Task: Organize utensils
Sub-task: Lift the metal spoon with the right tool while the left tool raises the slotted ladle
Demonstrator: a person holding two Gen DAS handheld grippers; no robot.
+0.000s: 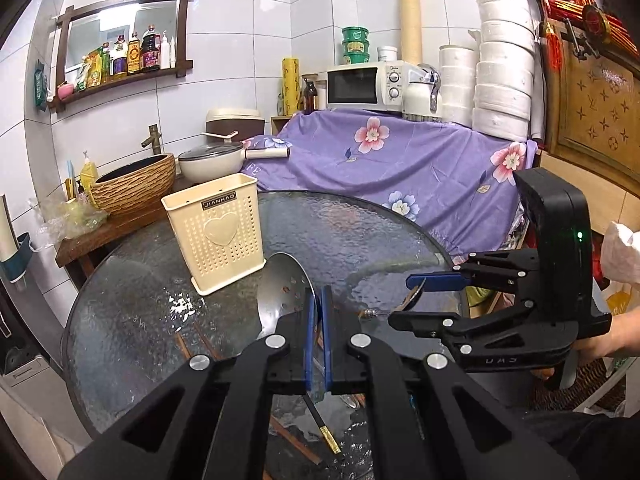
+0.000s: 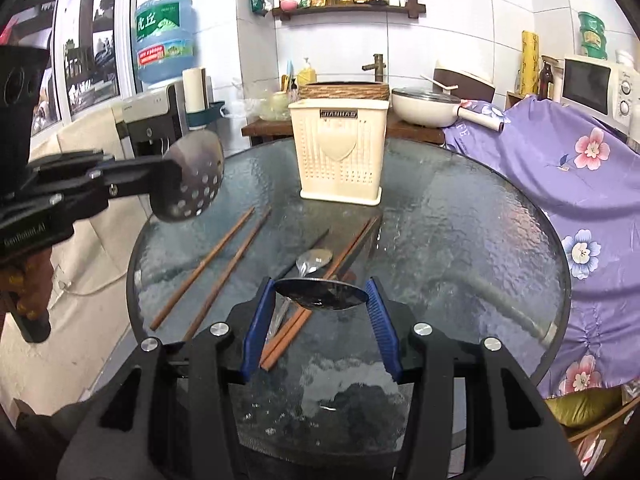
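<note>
Left gripper (image 1: 318, 300) has its blue pads nearly together, clamped on the slotted spoon (image 1: 282, 292); the perforated steel bowl sticks up just left of the pads, lifted clear of the glass; from the right wrist view that same bowl hangs in the air at the left, well off the table. Right gripper (image 2: 322, 300) stands about half open with a soup spoon (image 2: 320, 299) spanning the gap, its bowl edges meeting both blue pads, raised above the tabletop. Below it on the round glass table (image 2: 460, 220) lie a pair of wooden chopsticks (image 2: 320, 280), running from near the pads towards the far side, a second metal spoon (image 2: 314, 260) just beside them, and a dark chopstick; two more wooden chopsticks (image 2: 212, 268) lie apart at the left. The cream utensil holder (image 2: 340, 156), perforated with a heart on its front, stands upright at the far side of the table; beyond it a white pan (image 2: 426, 110) and a woven-look basin; a purple floral cloth (image 2: 560, 168) drapes at the right.
</note>
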